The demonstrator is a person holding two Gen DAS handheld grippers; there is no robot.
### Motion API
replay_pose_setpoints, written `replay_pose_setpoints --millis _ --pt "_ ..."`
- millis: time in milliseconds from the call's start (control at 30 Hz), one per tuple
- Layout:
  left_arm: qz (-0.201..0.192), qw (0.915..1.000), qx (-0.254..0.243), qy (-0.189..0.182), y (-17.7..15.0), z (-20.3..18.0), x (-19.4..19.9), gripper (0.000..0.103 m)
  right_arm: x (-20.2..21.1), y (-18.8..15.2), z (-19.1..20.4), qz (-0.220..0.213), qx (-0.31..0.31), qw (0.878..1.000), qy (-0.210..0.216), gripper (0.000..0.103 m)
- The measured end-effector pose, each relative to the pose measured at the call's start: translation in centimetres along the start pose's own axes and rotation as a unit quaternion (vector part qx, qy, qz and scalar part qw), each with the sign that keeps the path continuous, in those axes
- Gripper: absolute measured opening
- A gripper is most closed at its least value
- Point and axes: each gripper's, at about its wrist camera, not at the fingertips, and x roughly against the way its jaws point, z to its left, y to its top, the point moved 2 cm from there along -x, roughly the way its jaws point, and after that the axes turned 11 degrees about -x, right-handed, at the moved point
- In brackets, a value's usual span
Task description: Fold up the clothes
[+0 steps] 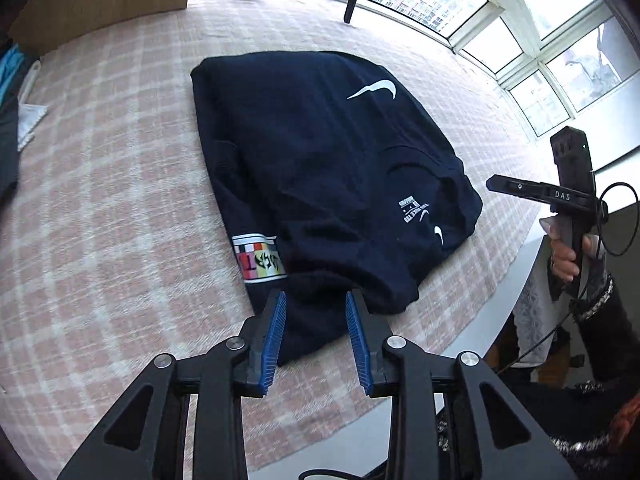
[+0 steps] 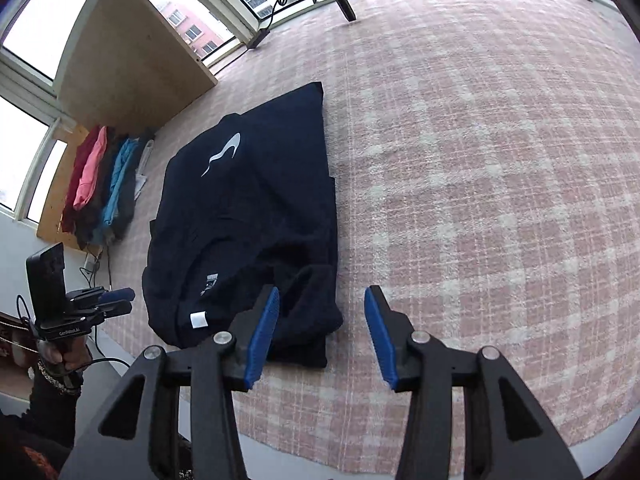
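Note:
A dark navy shirt with a white swoosh lies folded on the pink plaid tablecloth. A coloured striped patch shows near its front edge. My left gripper is open and hangs over the shirt's near edge, with dark cloth showing between its blue pads. In the right wrist view the same shirt lies to the left of centre. My right gripper is open above the shirt's near right corner, its right finger over bare tablecloth. A hand holds the left gripper off the shirt's left side.
A stack of red, pink, blue and dark clothes lies at the far left by a wooden board. A black tripod leg stands at the back by the windows. The table's rounded front edge is close below the grippers.

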Motion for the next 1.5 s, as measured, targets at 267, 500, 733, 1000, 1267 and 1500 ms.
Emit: replay_pose_setpoints --millis 267,500,733,1000,1267,1500 --pt "0.001 0.9994 0.029 -0.018 1.9 0.6 -3.0 0.011 -2.7 0.1 0.9 0.04 0.018 0.999 0.016 0.044" --pt "-0.03 0.9989 0.029 -0.02 1.3 0.9 0.7 0.007 -1.2 0.5 3.3 0.051 0.03 0.996 0.062 0.01" --pt "-0.039 0.9982 0.038 -0.024 -0.1 1.4 3.1 0.008 0.4 -0.9 2.6 0.067 -0.023 0.992 0.107 0.011" --pt "0.022 0.9982 0.055 0.012 -0.3 3.7 2.1 0.014 0.7 0.8 0.7 0.065 0.006 0.998 0.026 0.019" --pt "-0.017 0.9962 0.083 0.018 13.0 10.7 -1.3 0.03 -3.9 12.2 8.0 0.004 0.016 0.999 0.04 0.037" --pt "0.005 0.9952 0.097 -0.012 16.0 12.3 -5.4 0.03 -9.7 14.7 8.9 0.053 0.017 0.998 0.013 0.037"
